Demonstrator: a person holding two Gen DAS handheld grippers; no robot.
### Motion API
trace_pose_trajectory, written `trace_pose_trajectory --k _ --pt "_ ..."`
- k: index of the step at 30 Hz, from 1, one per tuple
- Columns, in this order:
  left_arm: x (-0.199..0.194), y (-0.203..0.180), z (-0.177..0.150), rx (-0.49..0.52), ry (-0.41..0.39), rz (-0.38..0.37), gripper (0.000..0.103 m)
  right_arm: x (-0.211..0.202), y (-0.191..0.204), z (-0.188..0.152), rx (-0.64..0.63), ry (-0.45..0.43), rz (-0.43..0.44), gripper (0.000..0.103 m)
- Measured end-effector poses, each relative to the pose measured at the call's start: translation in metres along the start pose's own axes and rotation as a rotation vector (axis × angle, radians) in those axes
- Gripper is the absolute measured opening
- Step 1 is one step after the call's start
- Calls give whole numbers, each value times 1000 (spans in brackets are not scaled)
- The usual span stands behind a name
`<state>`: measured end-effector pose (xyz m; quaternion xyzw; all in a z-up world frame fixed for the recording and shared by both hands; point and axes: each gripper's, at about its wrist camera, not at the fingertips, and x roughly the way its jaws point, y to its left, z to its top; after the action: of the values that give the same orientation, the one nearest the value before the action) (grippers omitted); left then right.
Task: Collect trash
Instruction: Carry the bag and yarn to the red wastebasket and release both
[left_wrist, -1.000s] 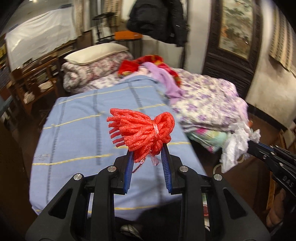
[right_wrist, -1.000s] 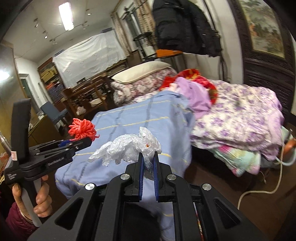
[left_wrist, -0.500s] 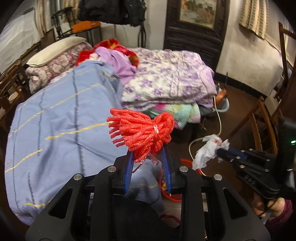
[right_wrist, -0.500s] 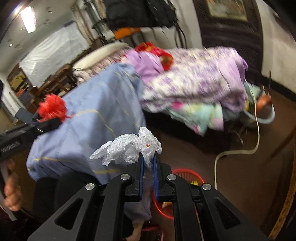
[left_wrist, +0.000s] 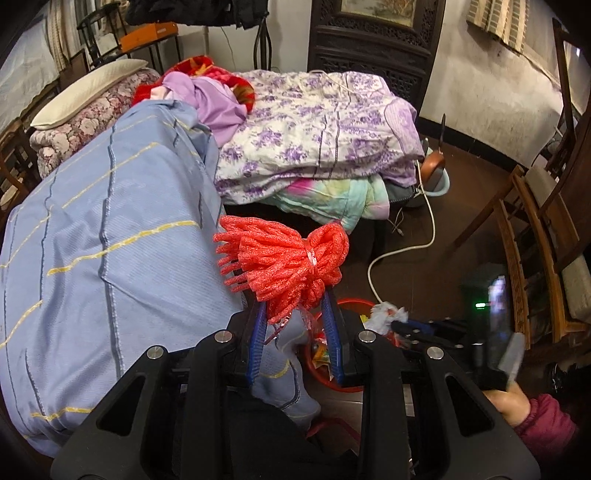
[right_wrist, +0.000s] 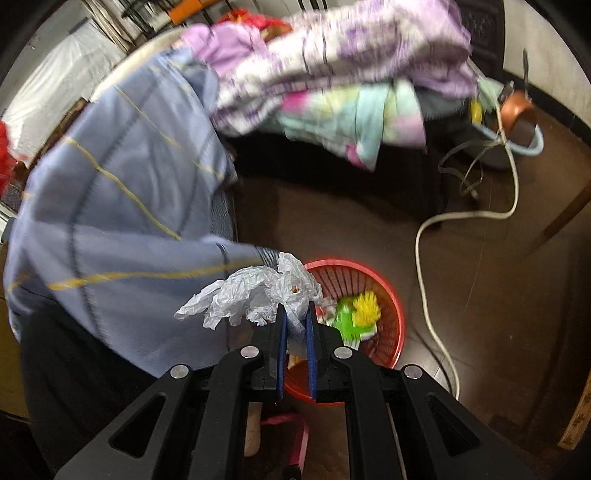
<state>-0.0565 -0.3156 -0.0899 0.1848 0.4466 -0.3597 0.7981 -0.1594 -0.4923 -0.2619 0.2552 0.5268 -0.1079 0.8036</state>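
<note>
A: What is gripped nearest the left wrist camera?

B: A bundle of red foam netting (left_wrist: 286, 267) is clamped between the blue pads of the left tongs (left_wrist: 295, 321), exactly as it was a second ago. Just beyond and below it, part of the red basket (left_wrist: 349, 384) is now seen, where a second ago only the blue striped quilt (left_wrist: 110, 266) lay behind the bundle.

A: And the right tongs?

B: The right tongs (right_wrist: 295, 325) are clenched on a crumpled white plastic bag (right_wrist: 255, 295), the pads pressed against its lower end. That grip is unchanged, but the view has been tilted downward: the ceiling and far wall seen earlier are gone, and the brown floor (right_wrist: 498, 295) fills the frame.

A: Where is the trash held relative to the basket?

B: In the right wrist view the bag is held above the near left rim of the red basket (right_wrist: 391, 295), which stands on the floor beside the overhanging blue striped quilt (right_wrist: 122, 206). Green and yellow scraps (right_wrist: 356, 317) are already lying inside it. Half a second ago only a small arc of the basket was visible.

A: Farther out?

B: A white cable (right_wrist: 436, 236) is trailed across the floor to the right of the basket. Beyond it, the purple floral bedding (left_wrist: 317, 136) is piled on the bed. In the left wrist view the right tongs (left_wrist: 397, 325) are seen low at the right, over the basket, far lower than a second ago.
</note>
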Motion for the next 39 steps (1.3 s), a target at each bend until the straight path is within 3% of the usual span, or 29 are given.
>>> trace_pose_trajectory --k 1,4,9,12,18,32,39 --pt "2 0 0 0 4 0 30 11 -3 -1 4 21 -7 15" --pt "9 -2 -1 5 23 -5 30 33 -9 -5 25 67 -18 37" --pt "18 -11 -1 29 45 -22 30 19 -11 -5 44 20 -21 37" --pt "27 -24 -1 58 66 -50 30 -20 -15 -2 44 -79 -41 37" --pt "56 -56 -5 126 135 -121 30 -70 -24 3 48 -194 -65 37" --pt "139 -98 -24 214 330 -182 32 -79 -53 -6 109 -206 -82 37" --pt "154 -105 -24 218 365 -192 39 -75 -59 -7 121 -199 -80 37"
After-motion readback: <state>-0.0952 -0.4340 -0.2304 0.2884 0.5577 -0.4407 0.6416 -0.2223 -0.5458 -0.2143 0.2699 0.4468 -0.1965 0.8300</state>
